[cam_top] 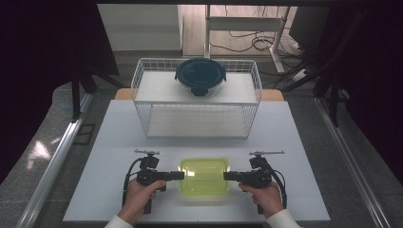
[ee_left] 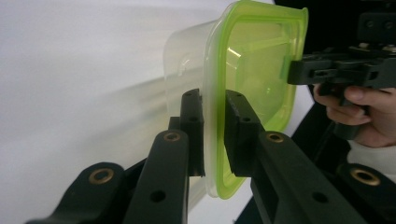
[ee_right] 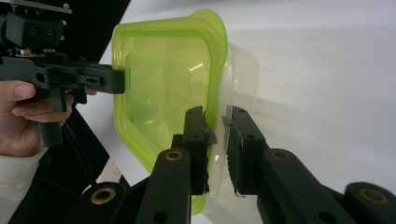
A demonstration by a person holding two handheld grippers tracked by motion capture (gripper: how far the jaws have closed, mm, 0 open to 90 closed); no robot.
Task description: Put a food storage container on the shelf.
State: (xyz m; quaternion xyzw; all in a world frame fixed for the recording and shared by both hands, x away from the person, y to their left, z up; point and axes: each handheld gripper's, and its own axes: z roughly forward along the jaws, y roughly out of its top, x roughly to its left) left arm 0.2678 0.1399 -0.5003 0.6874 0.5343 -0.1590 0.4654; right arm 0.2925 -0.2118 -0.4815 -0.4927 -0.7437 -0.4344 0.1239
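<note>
Claws gripped the box (cam_top: 204,176) from both sides near the front edge of the white table (cam_top: 294,142). The left claw (cam_top: 182,175) was pinched onto the box's left rim, one pad on the green lid (ee_left: 261,70) and the other under the lip against the clear wall. The right claw (cam_top: 225,175) clamped the opposite rim the same way, lid and lip squeezed between its pads. Both sets of jaws stood narrow, the rim filling the gap. In the left gripper view the right claw (ee_left: 292,72) bit the far edge; in the right gripper view the left claw (ee_right: 122,80) did likewise. Behind the box stood a wire rack (cam_top: 142,85), a round dark-lidded bowl (cam_top: 200,75) on its upper shelf.
</note>
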